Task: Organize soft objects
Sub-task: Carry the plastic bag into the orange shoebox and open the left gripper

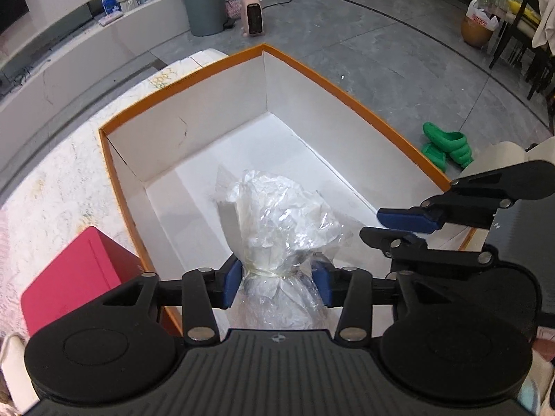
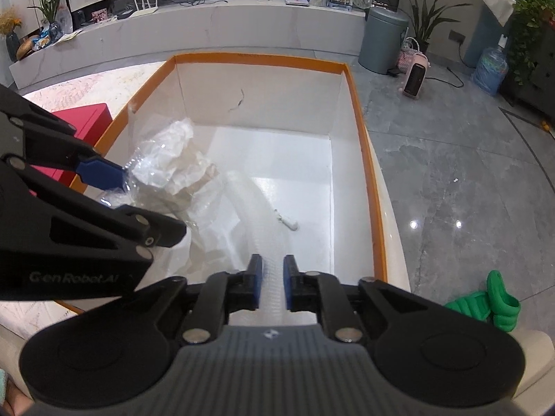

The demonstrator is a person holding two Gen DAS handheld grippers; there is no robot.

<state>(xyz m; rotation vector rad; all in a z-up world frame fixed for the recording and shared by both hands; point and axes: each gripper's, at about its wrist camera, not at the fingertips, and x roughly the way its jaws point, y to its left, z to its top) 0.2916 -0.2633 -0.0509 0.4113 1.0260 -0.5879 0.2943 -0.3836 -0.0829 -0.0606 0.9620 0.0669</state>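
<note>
- Nearest the left camera, the left gripper (image 1: 276, 282) straddles the tied neck of a clear plastic-wrapped bundle (image 1: 281, 222), pads apart from it, apparently releasing it into the box.
- Nearby, the right gripper (image 2: 271, 282) stands slightly parted around a translucent ribbed hose (image 2: 258, 215), not clearly clamping.
- Beyond, both rest in the orange-rimmed white box (image 2: 367, 159).

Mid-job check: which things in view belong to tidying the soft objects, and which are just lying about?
Job:
- tied plastic bag between left tool
- clear ribbed hose between right tool
- orange-rimmed box

Lying about:
- red box
- green slippers
- grey bin
- pink heater
</note>
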